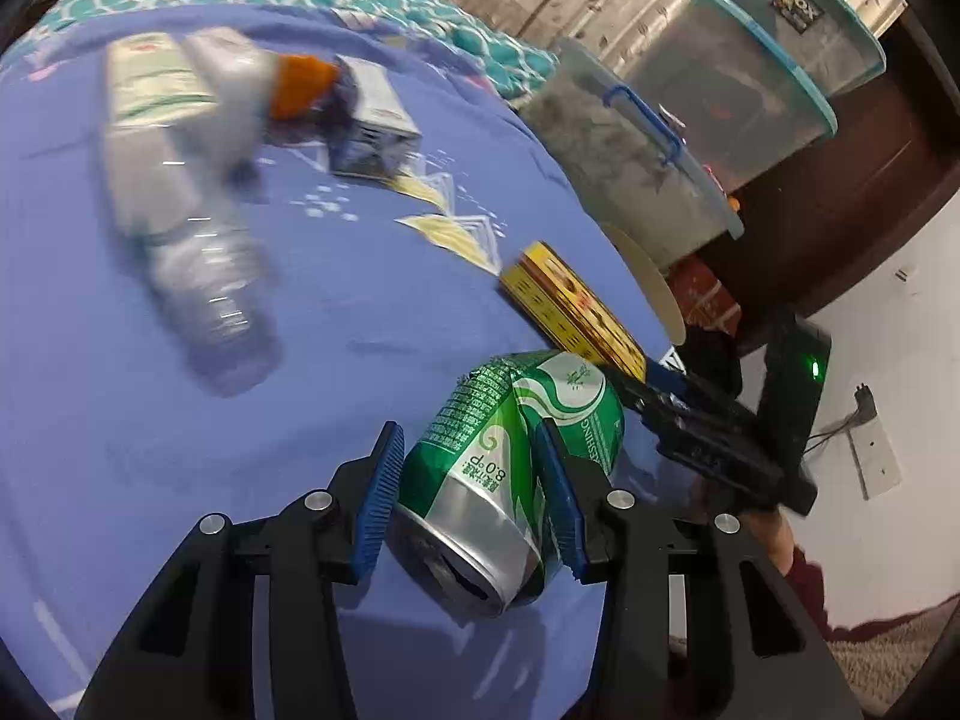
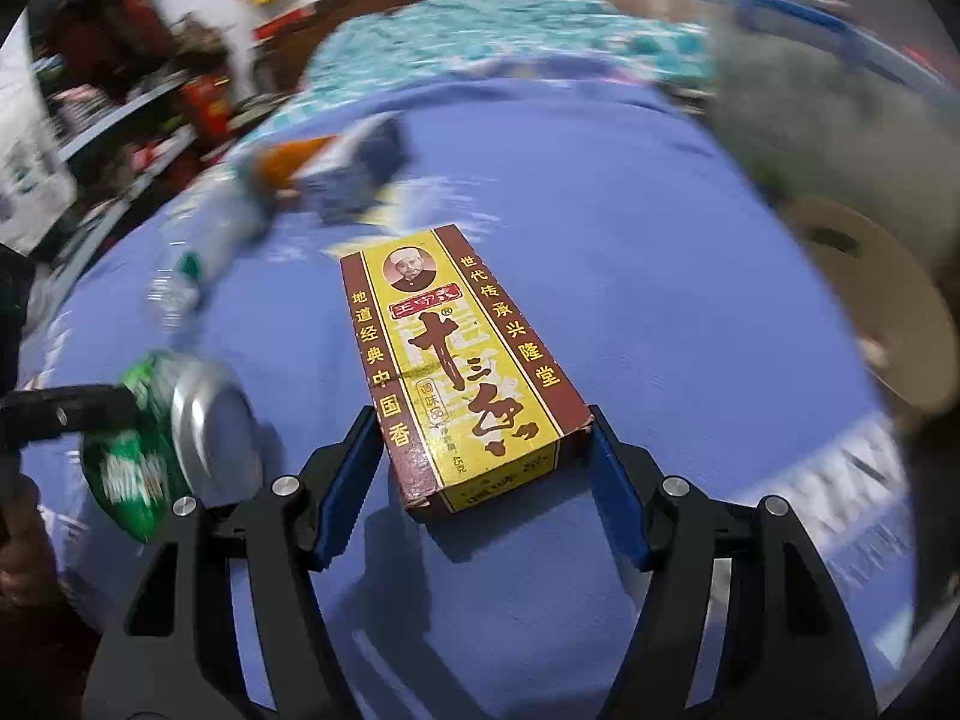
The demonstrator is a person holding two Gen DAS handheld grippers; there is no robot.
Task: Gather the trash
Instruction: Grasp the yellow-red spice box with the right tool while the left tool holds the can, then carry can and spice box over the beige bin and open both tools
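Observation:
My left gripper [image 1: 474, 501] is shut on a crushed green can [image 1: 510, 468] and holds it above the blue bedsheet [image 1: 90, 390]. The can also shows in the right wrist view [image 2: 174, 444], at the lower left. My right gripper [image 2: 486, 480] is shut on a yellow and brown spice box [image 2: 456, 360], one pad against each long side. The box also shows in the left wrist view [image 1: 570, 306], with the right gripper [image 1: 654, 396] behind the can. A clear plastic bottle [image 1: 180, 192] with an orange cap and a small white carton [image 1: 375, 120] lie further back on the bed.
Clear storage bins with blue rims [image 1: 720, 96] stand beyond the bed's right edge. A beige round disc [image 2: 870, 306] leans at that edge. A teal patterned blanket [image 2: 492, 42] covers the far end. Cluttered shelves [image 2: 120, 108] stand at the far left.

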